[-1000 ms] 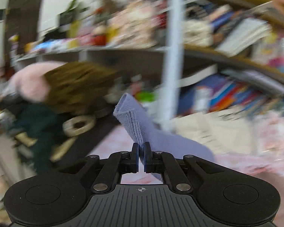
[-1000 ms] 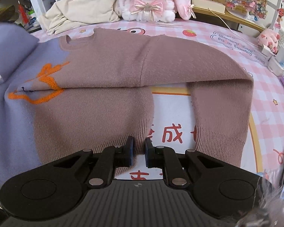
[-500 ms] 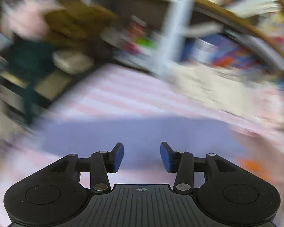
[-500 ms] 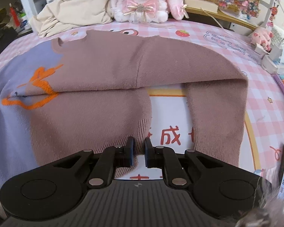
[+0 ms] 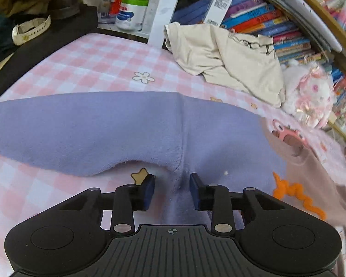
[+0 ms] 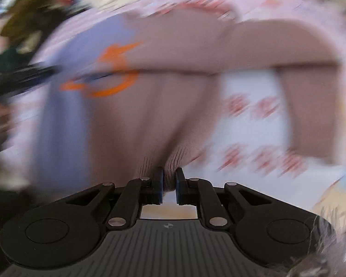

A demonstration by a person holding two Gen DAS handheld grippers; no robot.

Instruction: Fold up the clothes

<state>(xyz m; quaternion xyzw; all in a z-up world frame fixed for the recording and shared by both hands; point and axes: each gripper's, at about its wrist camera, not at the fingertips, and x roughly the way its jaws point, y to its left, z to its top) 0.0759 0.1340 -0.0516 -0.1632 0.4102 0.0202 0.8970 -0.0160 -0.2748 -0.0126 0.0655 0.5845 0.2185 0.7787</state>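
Observation:
A two-tone sweater, lavender on one half and brown on the other with orange stitching (image 5: 295, 196), lies spread on the pink checked tablecloth (image 5: 92, 64). Its lavender sleeve (image 5: 80, 133) stretches out flat to the left. My left gripper (image 5: 171, 190) hovers low over the lavender underarm. Its jaws are closing, a ridge of fabric stands between the blue pads (image 5: 148, 192), and no grip shows. In the blurred right wrist view, my right gripper (image 6: 168, 184) is shut on the sweater's brown ribbed hem (image 6: 173, 161), which bunches up at the pads. The brown sleeve (image 6: 309, 115) hangs down on the right.
A crumpled cream garment (image 5: 230, 55) and a white plush rabbit (image 5: 309, 94) lie at the back of the table. Behind them run bookshelves (image 5: 253, 16) and a white post (image 5: 166, 9). A black box with a watch (image 5: 46, 39) borders the far left edge.
My left gripper let go of the lavender sleeve cuff, which now lies flat, then dropped and tilted down toward the underarm with jaws apart. The right gripper keeps the hem and is moving; its view has blurred.

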